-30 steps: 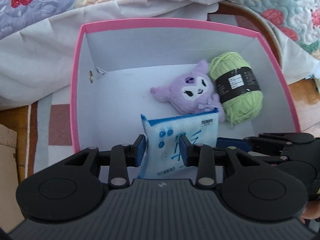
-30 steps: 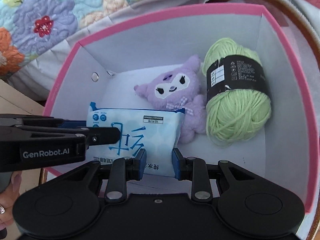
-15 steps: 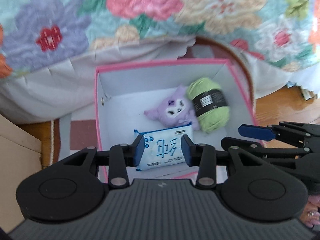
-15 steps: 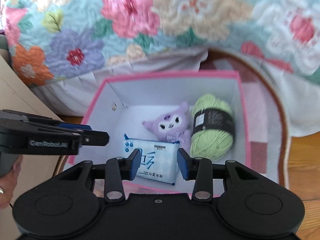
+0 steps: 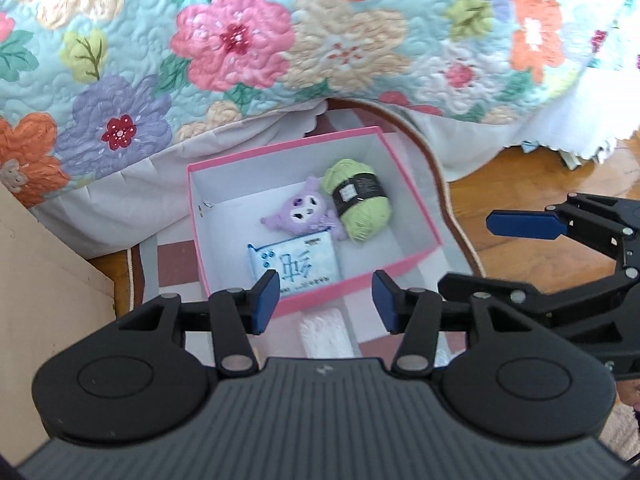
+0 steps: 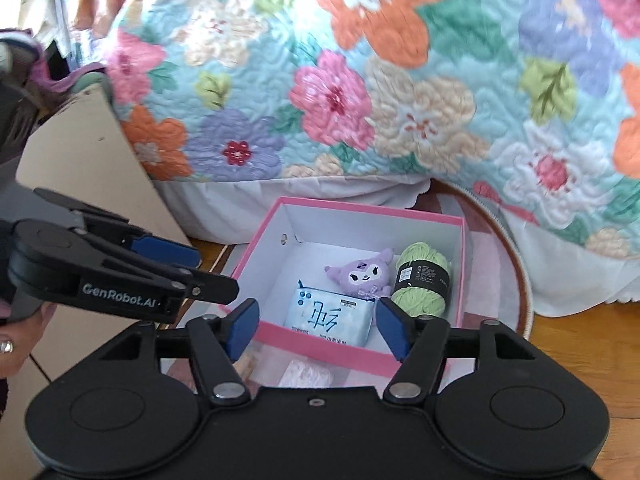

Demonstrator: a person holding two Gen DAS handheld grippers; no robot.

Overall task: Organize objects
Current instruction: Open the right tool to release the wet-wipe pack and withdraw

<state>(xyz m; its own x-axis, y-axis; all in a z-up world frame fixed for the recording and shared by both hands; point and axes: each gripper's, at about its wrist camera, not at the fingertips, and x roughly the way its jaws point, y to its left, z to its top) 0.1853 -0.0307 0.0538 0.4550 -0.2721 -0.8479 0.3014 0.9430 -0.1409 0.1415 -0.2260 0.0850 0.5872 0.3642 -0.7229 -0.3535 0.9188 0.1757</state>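
Observation:
A pink box (image 5: 280, 148) with white inside walls stands on a rug below me. In it lie a pale blue tissue pack (image 5: 296, 266) at the front, a purple plush toy (image 5: 302, 210) behind it and a green yarn ball (image 5: 360, 204) at the right. My left gripper (image 5: 326, 300) hangs well above the box's front edge, jaws opening, nothing between them. My right gripper (image 6: 318, 326) is also high over the box (image 6: 360, 214), jaws opening and empty. The right wrist view shows the tissue pack (image 6: 328, 316), the plush toy (image 6: 360, 274), the yarn ball (image 6: 422, 280) and the left gripper (image 6: 212, 274).
A floral quilt (image 5: 320, 40) with a white skirt hangs behind the box. A beige board (image 5: 44, 264) stands at the left. A white fluffy item (image 5: 324, 336) lies on the checked rug in front of the box. Wooden floor (image 5: 520, 176) shows at the right.
Both grippers rose up and away from the box. The left gripper let go of the tissue pack, which now lies flat in the box. Both sets of jaws stand wider apart.

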